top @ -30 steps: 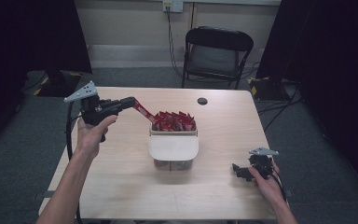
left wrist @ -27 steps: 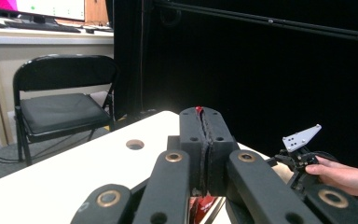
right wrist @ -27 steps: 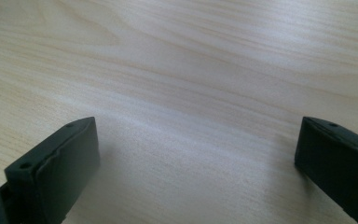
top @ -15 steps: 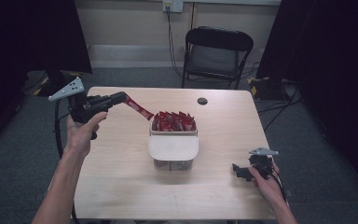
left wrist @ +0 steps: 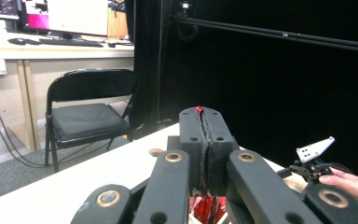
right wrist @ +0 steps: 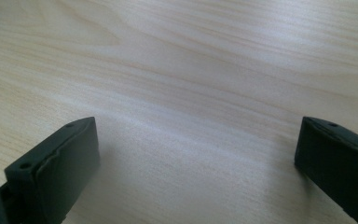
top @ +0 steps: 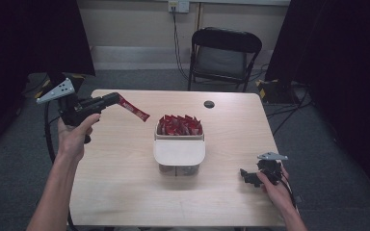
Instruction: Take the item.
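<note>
One thin red foil sachet is out, clamped in the left gripper at frame left; the white box remains full, the right gripper gaping empty.

a lab or recording studio: black curtains surround a pale wooden bench on grey carpet, with a folding chair, a wall socket, and a desk with monitors behind.

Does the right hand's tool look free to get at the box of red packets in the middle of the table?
Probably yes. The right tool rests open on the table, holding nothing, and bare wood lies between it and the box. The left tool holds one red packet off to the side.
</note>
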Demonstrator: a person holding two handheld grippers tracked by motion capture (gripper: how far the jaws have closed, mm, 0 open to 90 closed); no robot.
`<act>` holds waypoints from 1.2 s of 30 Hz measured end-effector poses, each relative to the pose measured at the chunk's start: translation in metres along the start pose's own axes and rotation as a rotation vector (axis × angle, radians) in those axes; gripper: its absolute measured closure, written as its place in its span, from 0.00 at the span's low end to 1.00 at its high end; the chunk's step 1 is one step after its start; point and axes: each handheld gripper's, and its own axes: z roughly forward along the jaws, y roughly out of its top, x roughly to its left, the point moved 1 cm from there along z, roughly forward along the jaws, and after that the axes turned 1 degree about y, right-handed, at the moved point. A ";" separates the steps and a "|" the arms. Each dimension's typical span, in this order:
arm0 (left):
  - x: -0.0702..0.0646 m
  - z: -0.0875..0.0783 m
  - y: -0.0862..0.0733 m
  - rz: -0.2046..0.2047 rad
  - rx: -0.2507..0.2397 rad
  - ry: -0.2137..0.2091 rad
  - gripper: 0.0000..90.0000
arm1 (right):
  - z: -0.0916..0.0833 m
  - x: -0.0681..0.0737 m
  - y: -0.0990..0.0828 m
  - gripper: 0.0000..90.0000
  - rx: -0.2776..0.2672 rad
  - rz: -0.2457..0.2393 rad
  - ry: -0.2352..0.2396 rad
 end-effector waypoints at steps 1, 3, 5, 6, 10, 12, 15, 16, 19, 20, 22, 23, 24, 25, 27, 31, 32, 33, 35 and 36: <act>0.002 -0.002 0.000 -0.003 0.001 0.007 0.98 | 0.000 0.000 0.000 0.00 0.000 0.000 0.000; 0.004 -0.004 -0.001 -0.003 0.007 0.021 0.99 | 0.000 0.000 0.000 0.00 -0.001 0.001 0.000; 0.006 -0.005 -0.002 -0.006 0.012 0.027 0.99 | 0.000 0.000 0.000 0.00 -0.001 0.000 0.000; 0.007 -0.006 -0.003 -0.006 0.014 0.031 0.99 | 0.000 0.000 0.000 0.00 -0.001 0.001 0.000; 0.011 -0.009 -0.006 -0.009 0.030 0.050 0.98 | 0.000 0.000 0.000 0.00 -0.001 0.001 0.000; 0.017 -0.011 -0.009 -0.021 0.037 0.060 0.98 | 0.000 0.000 0.000 0.00 -0.001 0.000 0.000; 0.024 -0.014 -0.016 -0.028 0.065 0.098 0.99 | 0.000 0.000 0.000 0.00 0.000 0.001 0.000; 0.029 -0.015 -0.019 -0.037 0.077 0.109 0.99 | 0.000 0.000 0.000 0.00 -0.001 0.000 0.000; 0.034 -0.017 -0.023 -0.044 0.089 0.130 0.99 | 0.000 0.000 0.000 0.00 -0.001 0.000 0.000; 0.037 -0.018 -0.026 -0.048 0.091 0.141 0.99 | 0.000 0.000 0.000 0.00 -0.001 0.000 0.000; 0.042 -0.019 -0.032 -0.056 0.101 0.158 0.99 | 0.000 0.000 0.000 0.00 -0.001 0.001 0.000; 0.042 -0.019 -0.032 -0.056 0.101 0.158 0.99 | 0.000 0.000 0.000 0.00 -0.001 0.001 0.000; 0.043 -0.018 -0.035 -0.058 0.106 0.164 0.99 | 0.000 0.000 0.000 0.00 0.000 0.000 0.000; 0.044 -0.018 -0.037 -0.051 0.113 0.170 0.99 | 0.000 0.000 0.000 0.00 0.000 0.000 0.000; 0.048 -0.015 -0.042 -0.064 0.120 0.162 0.99 | 0.000 0.000 0.000 0.00 0.000 0.000 0.000; 0.053 -0.012 -0.049 -0.077 0.135 0.170 0.99 | 0.000 0.000 0.000 0.00 -0.001 0.001 0.000; 0.057 -0.009 -0.053 -0.098 0.138 0.165 0.99 | 0.000 0.000 0.000 0.00 -0.001 0.000 0.000; 0.057 -0.009 -0.053 -0.098 0.138 0.165 0.99 | 0.000 0.000 0.000 0.00 -0.001 0.001 -0.001; 0.059 -0.005 -0.058 -0.105 0.150 0.166 0.99 | 0.000 0.000 0.000 0.00 -0.001 0.000 -0.001; 0.059 -0.002 -0.061 -0.093 0.167 0.173 0.99 | 0.000 0.000 0.000 0.00 -0.001 0.001 0.000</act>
